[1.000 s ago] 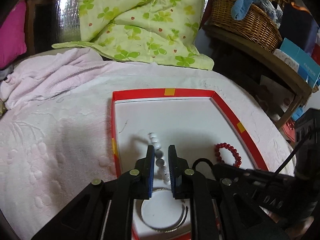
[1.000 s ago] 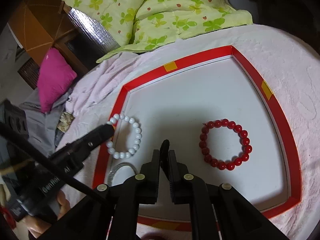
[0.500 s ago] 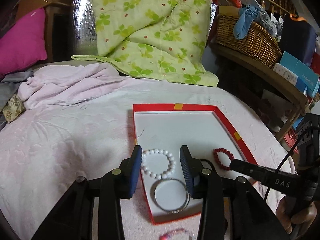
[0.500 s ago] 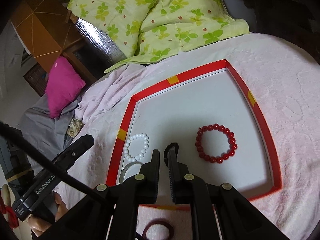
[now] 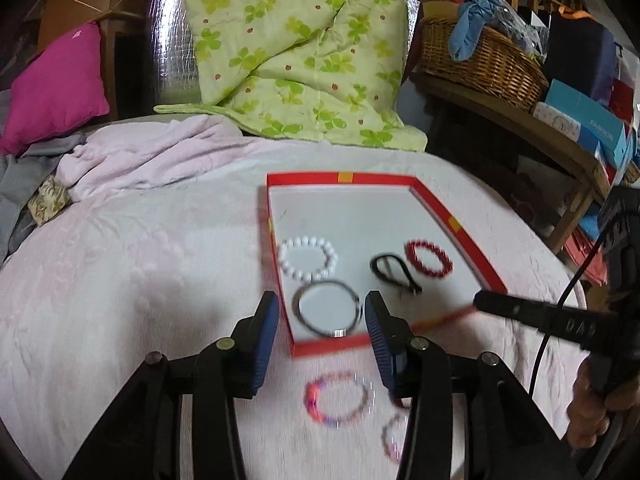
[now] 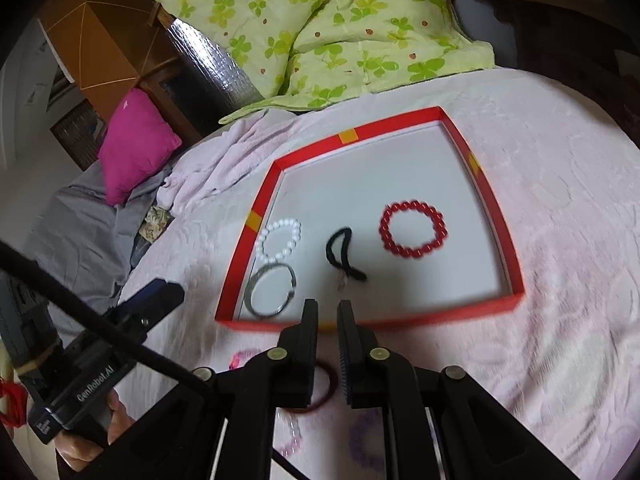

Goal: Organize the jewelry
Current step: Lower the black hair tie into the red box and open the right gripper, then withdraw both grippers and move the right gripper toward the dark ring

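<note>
A red-rimmed tray (image 5: 456, 224) (image 6: 496, 208) with a white floor lies on the pink bedcover. In it lie a white bead bracelet (image 5: 308, 258) (image 6: 280, 240), a silver bangle (image 5: 328, 314) (image 6: 270, 290), a black hair tie (image 5: 394, 272) (image 6: 344, 256) and a red bead bracelet (image 5: 428, 259) (image 6: 414, 230). My left gripper (image 5: 320, 332) (image 6: 156, 296) hovers at the tray's near left corner, jaws opening, nothing between them. My right gripper (image 6: 327, 320) (image 5: 520, 312) hangs over the near rim, its jaws parting to a narrow gap, empty.
Loose pieces lie on the cover in front of the tray: a pink-purple bracelet (image 5: 336, 398), a dark red ring (image 6: 320, 396), a purple scrunchie (image 6: 366, 440). A green clover quilt (image 5: 296, 60), a magenta pillow (image 5: 56, 84) and a wicker basket (image 5: 480, 60) stand behind.
Both grippers have drawn back from inside the tray to its near edge. The left jaws let go of the white bead bracelet and widened. The black hair tie now lies free.
</note>
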A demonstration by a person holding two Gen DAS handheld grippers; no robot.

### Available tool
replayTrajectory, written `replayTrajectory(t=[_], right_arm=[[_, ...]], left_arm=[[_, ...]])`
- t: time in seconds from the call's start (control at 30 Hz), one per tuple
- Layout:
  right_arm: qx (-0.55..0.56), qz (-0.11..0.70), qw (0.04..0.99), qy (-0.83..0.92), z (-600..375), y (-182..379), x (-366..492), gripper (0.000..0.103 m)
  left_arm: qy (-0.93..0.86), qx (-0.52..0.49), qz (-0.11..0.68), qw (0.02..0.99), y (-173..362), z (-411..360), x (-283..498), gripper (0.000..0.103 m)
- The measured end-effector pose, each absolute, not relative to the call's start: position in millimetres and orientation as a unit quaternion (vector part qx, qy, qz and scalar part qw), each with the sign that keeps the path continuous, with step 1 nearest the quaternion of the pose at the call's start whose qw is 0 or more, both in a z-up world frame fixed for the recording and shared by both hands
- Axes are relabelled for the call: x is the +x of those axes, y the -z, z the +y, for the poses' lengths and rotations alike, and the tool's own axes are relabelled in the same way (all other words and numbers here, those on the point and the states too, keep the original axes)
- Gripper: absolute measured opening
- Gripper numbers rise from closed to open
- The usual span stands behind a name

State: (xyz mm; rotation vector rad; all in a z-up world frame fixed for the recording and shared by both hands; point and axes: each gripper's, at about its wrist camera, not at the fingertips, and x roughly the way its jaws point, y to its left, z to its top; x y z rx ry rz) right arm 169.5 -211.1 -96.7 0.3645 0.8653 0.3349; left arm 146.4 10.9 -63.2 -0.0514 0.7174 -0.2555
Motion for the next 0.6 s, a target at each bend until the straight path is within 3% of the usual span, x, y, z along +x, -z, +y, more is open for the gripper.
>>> replayTrajectory(t=[0.6], right_arm=[[0.213, 0.428, 0.869, -0.128, -250.9, 111.6, 102.8, 0.016]], left_arm=[[0.1, -0.022, 0.378, 0.92, 86.6, 16.1, 84.9, 0.047]])
